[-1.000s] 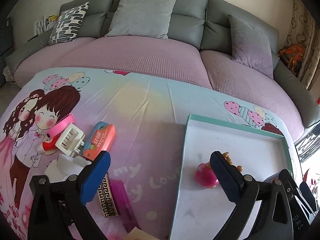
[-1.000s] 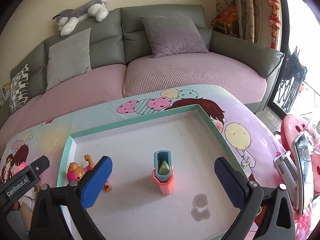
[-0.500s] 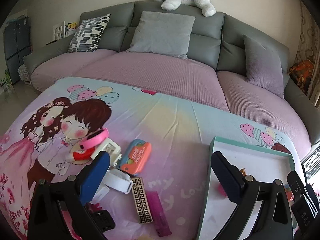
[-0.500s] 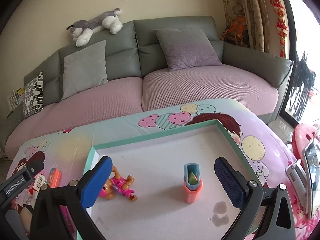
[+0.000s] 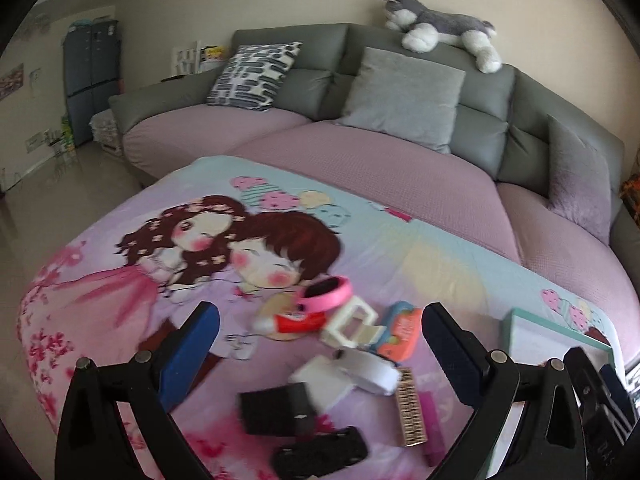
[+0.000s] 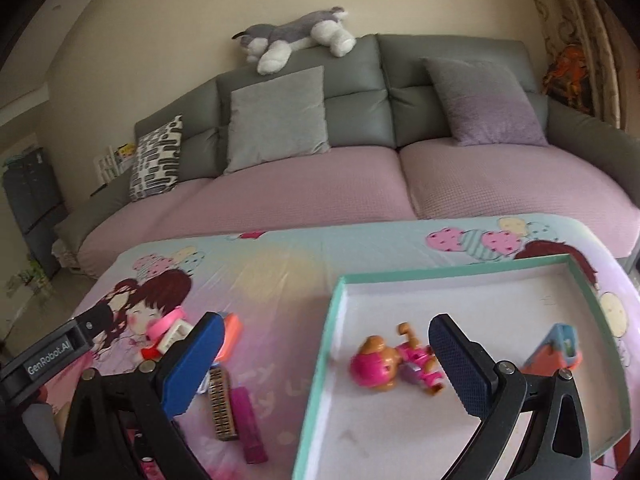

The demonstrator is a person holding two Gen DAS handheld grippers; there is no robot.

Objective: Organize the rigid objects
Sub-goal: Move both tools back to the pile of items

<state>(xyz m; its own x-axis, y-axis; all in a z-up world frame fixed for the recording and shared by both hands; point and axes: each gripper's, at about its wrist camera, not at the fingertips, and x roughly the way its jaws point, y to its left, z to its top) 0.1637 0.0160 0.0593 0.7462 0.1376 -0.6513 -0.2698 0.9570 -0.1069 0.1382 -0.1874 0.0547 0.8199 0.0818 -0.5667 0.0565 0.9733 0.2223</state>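
Left claw (image 5: 320, 344) and right claw (image 6: 326, 354) gape empty.

"GenRobot.AI" stands in white letters on a label on the left gripper (image 6: 60, 350), seen from the right wrist view. Pale script printed on the cloth (image 6: 280, 376) is too blurred to read.

Blurred throughout by motion, left wrist view most of all. Black box (image 5: 276, 408) and black slab (image 5: 320, 456) too smeared to identify. Tray (image 5: 516, 322) mostly hidden behind right finger (image 5: 452, 354) in left view. Doll (image 6: 394, 362) partly covered by finger (image 6: 460, 364) in right view. Orange toy (image 6: 554, 350) half hidden, unidentifiable. Tray's (image 6: 320, 376) near edge cut off by frame.
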